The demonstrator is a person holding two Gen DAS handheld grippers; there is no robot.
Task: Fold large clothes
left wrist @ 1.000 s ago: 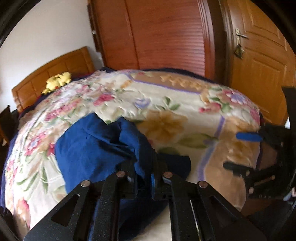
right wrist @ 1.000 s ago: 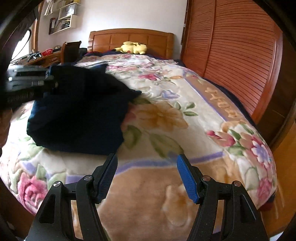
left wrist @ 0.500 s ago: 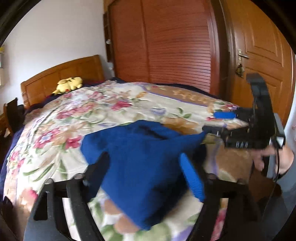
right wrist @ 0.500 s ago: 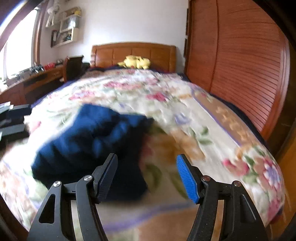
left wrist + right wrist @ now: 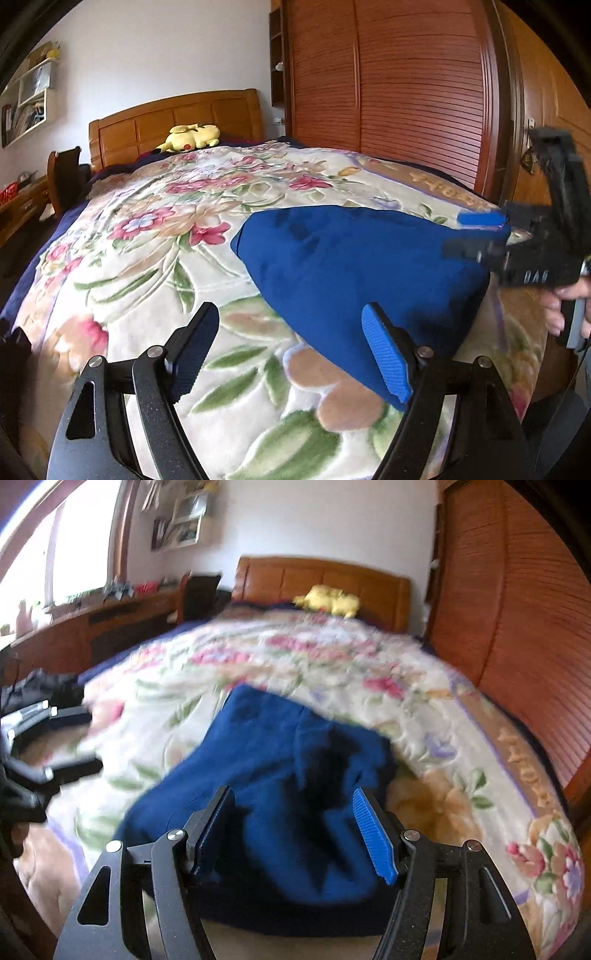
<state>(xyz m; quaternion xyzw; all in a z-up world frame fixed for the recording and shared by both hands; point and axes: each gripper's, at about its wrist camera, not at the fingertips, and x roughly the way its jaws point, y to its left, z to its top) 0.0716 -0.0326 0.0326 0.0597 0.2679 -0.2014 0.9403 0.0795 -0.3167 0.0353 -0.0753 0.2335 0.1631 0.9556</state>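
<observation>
Both grippers hover low over the bed [image 5: 155, 229], jaws wide: left gripper [image 5: 290, 350] beside the garment [image 5: 354, 258], right gripper [image 5: 295, 830] above it.

Blue garment [image 5: 354, 258]; floral, seemingly cream blanket [image 5: 155, 236].

**Free room & obstacles**

Blanket [image 5: 155, 258] lies flat w/ wide bare room left of and beyond the garment [image 5: 354, 258], up to the headboard [image 5: 177, 118]. Plush [image 5: 190, 136] sits at the head end, well apart from the garment. Wardrobe [image 5: 406, 92] walls off the bed's right side; door [image 5: 554, 110] stands past it near the foot corner. Desk [image 5: 92, 627] and chair [image 5: 199, 594] line the left side. Left gripper [image 5: 288, 350] is spread over bare blanket, its blue pad just beside the garment edge. Right gripper [image 5: 295, 830] is spread above the garment's near end, fabric bulging between the fingers; contact unclear.
</observation>
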